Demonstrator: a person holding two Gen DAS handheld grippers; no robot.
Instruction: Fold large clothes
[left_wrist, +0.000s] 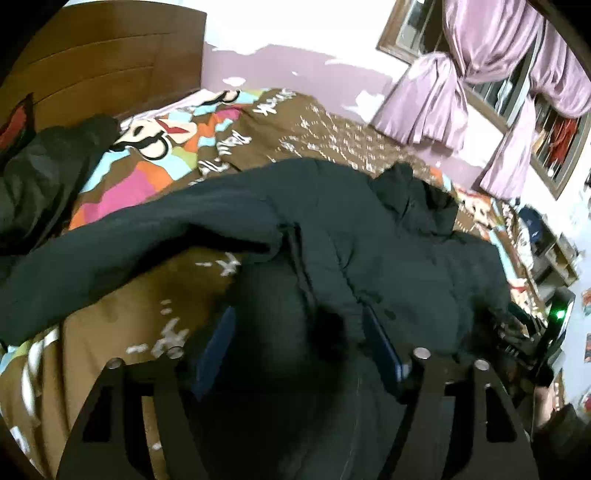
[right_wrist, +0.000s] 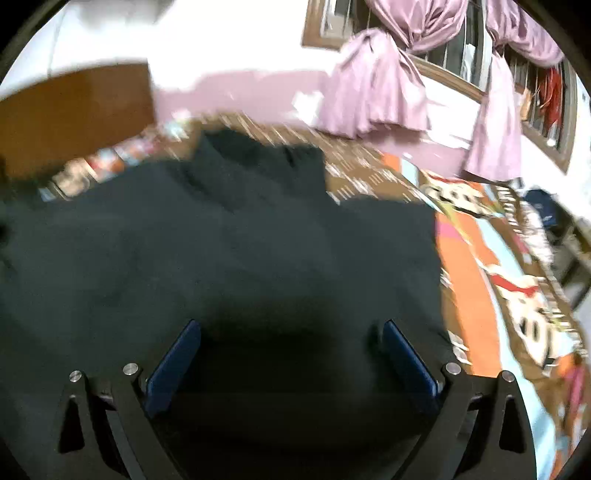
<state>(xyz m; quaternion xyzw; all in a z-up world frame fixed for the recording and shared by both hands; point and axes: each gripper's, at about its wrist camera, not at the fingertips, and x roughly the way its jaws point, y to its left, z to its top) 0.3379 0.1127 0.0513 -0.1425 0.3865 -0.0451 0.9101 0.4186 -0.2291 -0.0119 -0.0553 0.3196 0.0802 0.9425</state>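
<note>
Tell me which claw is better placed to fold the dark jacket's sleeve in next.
Probably left: the left claw sits open beside the sleeve stretched across the bedspread. The right claw is open over the dark jacket body.

A large dark, nearly black padded jacket (left_wrist: 388, 236) lies spread across a bed. One long sleeve (left_wrist: 140, 236) stretches out to the left, raised slightly off the bedding. A rumpled hood or collar (left_wrist: 410, 192) bunches at the far end. In the right wrist view, the jacket (right_wrist: 221, 251) looks blurred and broad.
</note>
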